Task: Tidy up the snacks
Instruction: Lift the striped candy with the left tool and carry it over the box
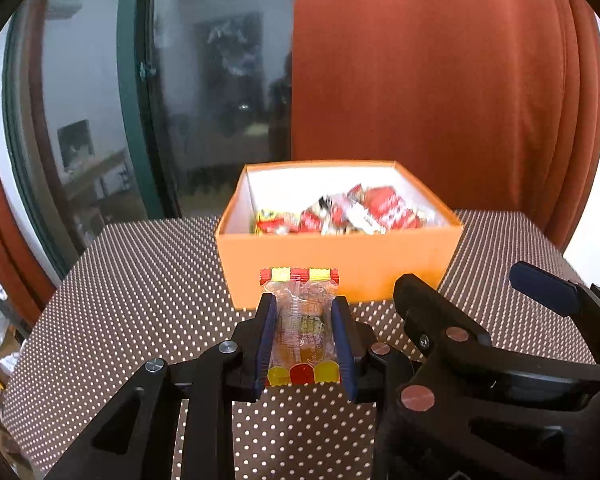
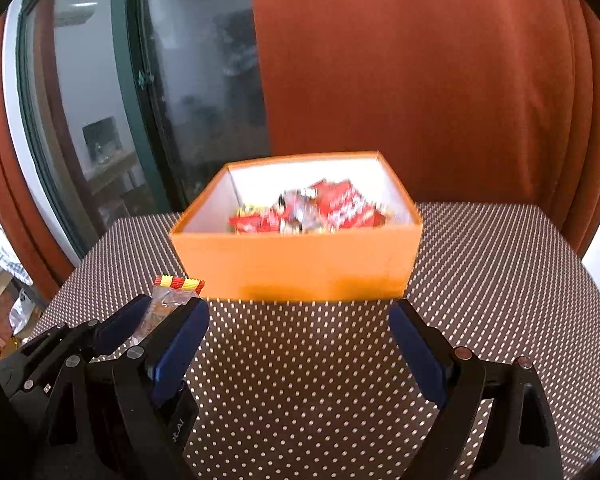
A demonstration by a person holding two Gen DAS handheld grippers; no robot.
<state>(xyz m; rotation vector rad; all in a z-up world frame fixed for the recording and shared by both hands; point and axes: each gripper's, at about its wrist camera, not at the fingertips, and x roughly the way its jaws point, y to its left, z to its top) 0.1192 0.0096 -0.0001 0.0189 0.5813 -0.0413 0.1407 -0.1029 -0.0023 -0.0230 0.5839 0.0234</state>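
Behind, rust curtain [image 1: 440, 80] — dotted tablecloth [image 1: 140, 280] below.

Both wrist views look forward, low over the dotted table [image 1: 140, 280], sharing the near orange box [image 2: 300, 264].

A home living space: rust-orange curtains [image 1: 440, 80] hang at the far side beside a dark-framed glass door [image 1: 140, 92], whose pane reflects furniture. Near, a brown white-dotted tablecloth [image 2: 320, 360] covers a table; clutter sits at far left.
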